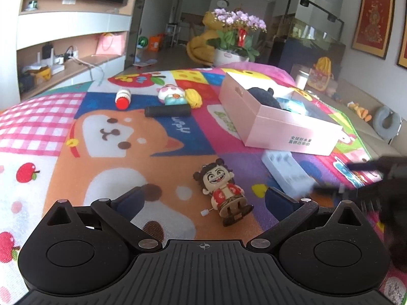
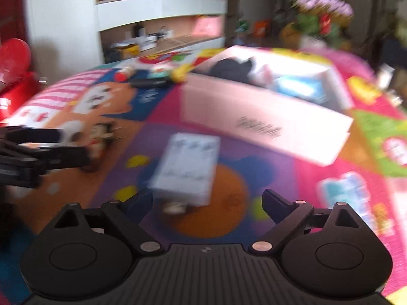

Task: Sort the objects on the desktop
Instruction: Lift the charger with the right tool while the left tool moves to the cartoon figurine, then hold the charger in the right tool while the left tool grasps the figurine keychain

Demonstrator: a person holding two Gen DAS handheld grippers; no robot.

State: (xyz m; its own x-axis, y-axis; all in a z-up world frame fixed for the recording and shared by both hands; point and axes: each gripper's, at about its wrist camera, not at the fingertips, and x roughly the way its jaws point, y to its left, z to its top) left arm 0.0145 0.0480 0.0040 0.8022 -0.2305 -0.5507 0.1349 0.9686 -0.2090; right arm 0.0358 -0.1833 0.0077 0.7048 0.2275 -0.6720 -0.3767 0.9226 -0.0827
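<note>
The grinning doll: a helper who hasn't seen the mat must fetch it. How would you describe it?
Find the pink box on the colourful play mat. Nearer than it, left of a pale blue box, the doll lies face up. Only it has dark hair buns and a red jacket.
</note>
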